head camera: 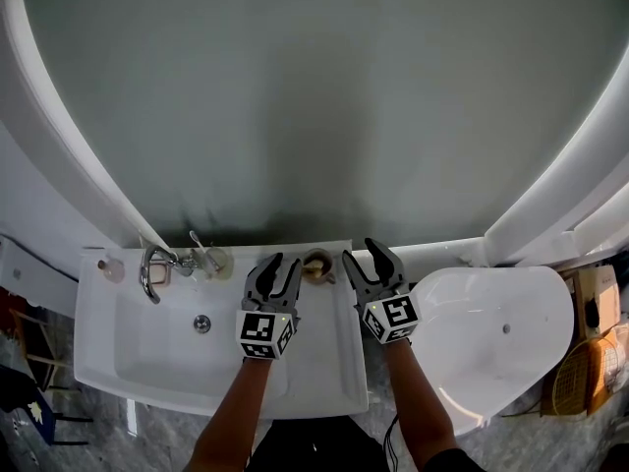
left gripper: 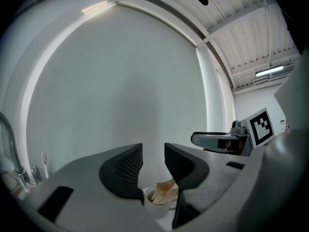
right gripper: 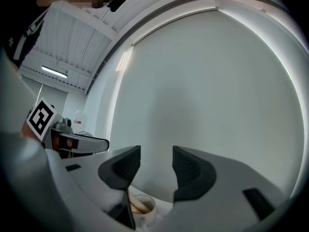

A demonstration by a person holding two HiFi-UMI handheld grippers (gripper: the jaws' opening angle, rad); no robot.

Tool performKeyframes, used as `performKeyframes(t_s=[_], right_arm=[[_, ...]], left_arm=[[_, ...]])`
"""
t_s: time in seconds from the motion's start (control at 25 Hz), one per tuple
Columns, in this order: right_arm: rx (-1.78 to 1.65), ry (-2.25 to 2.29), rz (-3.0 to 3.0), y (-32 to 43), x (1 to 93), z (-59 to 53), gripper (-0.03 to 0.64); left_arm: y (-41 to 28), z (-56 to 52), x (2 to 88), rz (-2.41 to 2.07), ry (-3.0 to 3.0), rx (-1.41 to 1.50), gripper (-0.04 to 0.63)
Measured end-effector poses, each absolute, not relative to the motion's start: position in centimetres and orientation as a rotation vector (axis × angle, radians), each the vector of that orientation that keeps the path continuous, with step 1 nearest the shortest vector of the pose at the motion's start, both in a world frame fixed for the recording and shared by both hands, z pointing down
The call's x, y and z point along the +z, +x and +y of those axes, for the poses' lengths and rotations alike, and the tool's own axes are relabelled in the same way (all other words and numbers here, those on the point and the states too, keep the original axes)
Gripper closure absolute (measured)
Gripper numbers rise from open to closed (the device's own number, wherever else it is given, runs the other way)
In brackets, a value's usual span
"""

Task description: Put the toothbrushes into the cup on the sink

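Observation:
A white cup (head camera: 317,264) stands on the back ledge of the sink (head camera: 98,362), with tan wooden toothbrush handles inside it. In the left gripper view the cup (left gripper: 158,195) shows just below and beyond the jaws, and in the right gripper view the cup (right gripper: 143,208) sits low between them. My left gripper (head camera: 285,261) hovers just left of the cup and is open and empty. Just right of the cup, my right gripper (head camera: 360,252) is also open and holds nothing. Another toothbrush (left gripper: 44,161) stands upright near the faucet.
A chrome faucet (head camera: 150,268) and a clear glass (head camera: 213,260) sit on the ledge to the left. The sink drain (head camera: 201,324) lies below them. A white toilet (head camera: 491,337) stands at the right. A large round-framed grey wall panel (head camera: 314,96) rises behind.

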State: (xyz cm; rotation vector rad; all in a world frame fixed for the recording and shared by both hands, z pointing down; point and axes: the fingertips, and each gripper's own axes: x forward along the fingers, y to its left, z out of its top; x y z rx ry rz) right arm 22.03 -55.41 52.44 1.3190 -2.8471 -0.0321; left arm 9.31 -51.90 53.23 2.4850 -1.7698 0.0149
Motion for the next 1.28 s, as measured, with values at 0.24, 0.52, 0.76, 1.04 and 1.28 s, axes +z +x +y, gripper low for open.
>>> performKeyframes(t_s=[0.24,0.52,0.76,1.04,1.28], right_arm=[[-0.004,1.299,-2.848,21.7,49.9,-54.7,0.402],[0.024,1.322,-2.837,22.0,48.4,-54.0,0.402],[0.032,1.312,-2.819,22.2,47.8,-52.9,0.403],[-0.003,1.279,-2.818,21.8,47.1,-51.6,0.405],[0.016,1.287,-2.818,22.4,46.4,-49.7,0.405]], left_arm=[[8.0,-50.6,50.1,-1.825,2.463,-0.003,0.462],[6.3,-49.4,47.9,-1.894,2.448,-0.014,0.462],[5.1,-47.8,45.8,-1.937,2.447,-0.046,0.462],[4.5,-46.3,44.6,-1.958,2.441,-0.078,0.462],[5.3,-44.0,44.9,-1.927,2.437,-0.06,0.462]])
